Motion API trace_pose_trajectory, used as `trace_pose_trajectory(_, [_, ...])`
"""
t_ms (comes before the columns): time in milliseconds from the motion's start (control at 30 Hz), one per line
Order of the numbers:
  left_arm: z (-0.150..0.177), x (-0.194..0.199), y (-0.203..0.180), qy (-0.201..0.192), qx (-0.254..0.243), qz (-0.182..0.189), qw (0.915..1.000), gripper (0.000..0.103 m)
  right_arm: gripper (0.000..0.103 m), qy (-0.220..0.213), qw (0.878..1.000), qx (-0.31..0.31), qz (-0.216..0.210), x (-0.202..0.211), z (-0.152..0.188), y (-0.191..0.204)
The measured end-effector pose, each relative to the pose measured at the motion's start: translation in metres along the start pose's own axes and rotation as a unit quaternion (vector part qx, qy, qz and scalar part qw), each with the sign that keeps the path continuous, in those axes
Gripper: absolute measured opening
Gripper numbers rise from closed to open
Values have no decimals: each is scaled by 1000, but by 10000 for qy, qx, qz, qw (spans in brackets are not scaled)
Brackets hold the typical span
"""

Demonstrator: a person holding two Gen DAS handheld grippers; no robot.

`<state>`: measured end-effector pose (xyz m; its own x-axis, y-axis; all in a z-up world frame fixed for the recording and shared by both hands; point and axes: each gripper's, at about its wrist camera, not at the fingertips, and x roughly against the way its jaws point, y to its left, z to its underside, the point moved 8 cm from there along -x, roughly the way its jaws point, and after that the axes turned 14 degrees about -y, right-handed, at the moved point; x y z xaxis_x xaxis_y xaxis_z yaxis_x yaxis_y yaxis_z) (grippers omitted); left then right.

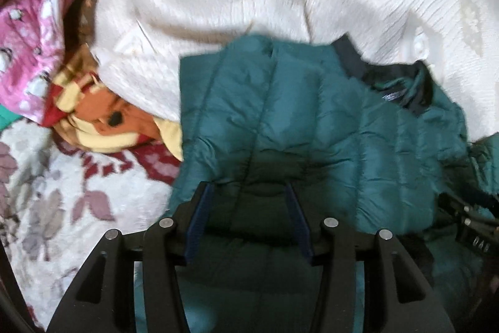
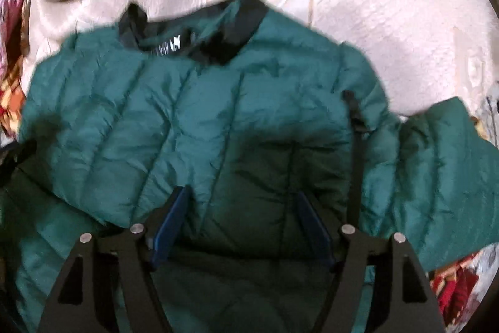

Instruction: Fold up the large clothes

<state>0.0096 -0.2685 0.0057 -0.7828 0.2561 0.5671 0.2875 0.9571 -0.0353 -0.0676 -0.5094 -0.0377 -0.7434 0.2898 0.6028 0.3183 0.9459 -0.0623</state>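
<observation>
A teal quilted jacket lies spread on a bed, its dark collar pointing away from me. My left gripper hovers over the jacket's left part. It is open, with only the jacket's flat surface showing between its blue pads. In the right wrist view the jacket fills the middle, with the collar at the top and one sleeve folded out to the right. My right gripper stands open above the jacket's body, and its pads grip nothing.
A cream embroidered bedspread lies beyond the jacket. At the left are a pink patterned cloth and an orange and yellow cloth, piled on a floral blanket. A black metal part shows at the right edge.
</observation>
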Motion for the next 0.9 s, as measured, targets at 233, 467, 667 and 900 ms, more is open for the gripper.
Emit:
trace_pose_trajectory(233, [-14,68,-8,-428,-84,113,9990,31,75,-423,9990,-74,-150,74,-8,5])
trace_pose_trajectory(467, [-13,119,-11,-616,-149,222,9977,31,79,-583,9979,-181,-221,133,1,4])
trace_pose_trajectory(667, [-16,146,-15,-764,-226,284,9964,31,84,-707,9967,-306,-245,153,0,8])
trace_pose_trajectory(900, [-19,143,-24,-884,-276,388,9949,31,85,-776,9966,-264,-53,161,-1,-2])
